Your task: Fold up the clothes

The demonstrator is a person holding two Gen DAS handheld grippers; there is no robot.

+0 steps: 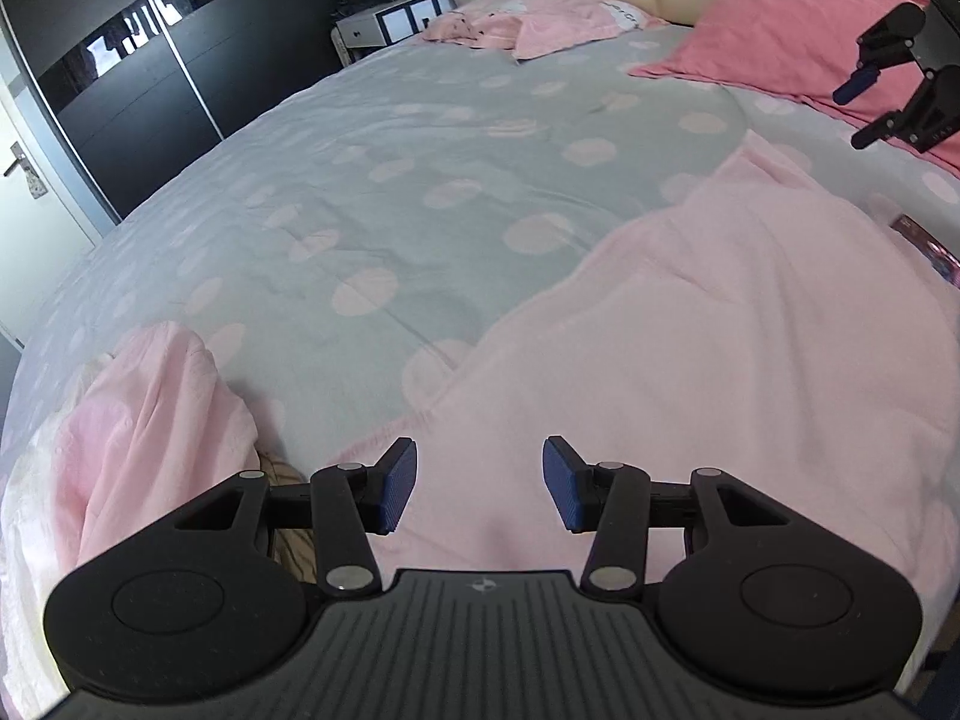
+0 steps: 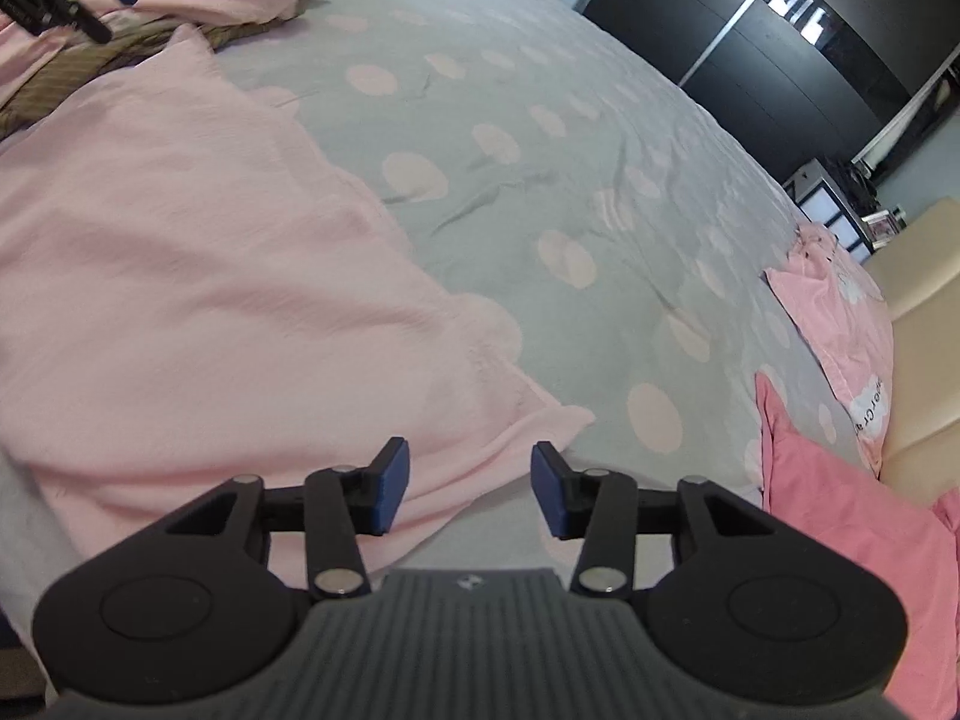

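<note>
2 handheld grippers are hovering over a pale pink fleece garment that is lying spread on a bed covered in grey bedding with pink dots. The left gripper is holding its blue-padded fingers apart with nothing between them, and the right gripper is doing the same above the cloth's near corner. Neither is gripping anything.

The garment is looking soft, light and limp, likely to be sagging and sliding when lifted, so corners and hemmed edges are offering the surest hold, 1 for each gripper. Its fluffy pile is probably giving the pads good friction.

Much is staying unclear: the garment's type is impossible to tell, since its near side is running under both grippers and out of frame. A crumpled pink heap is sitting at the bed's edge, partly cut off, and a striped brown fabric is peeking from beneath it.
</note>
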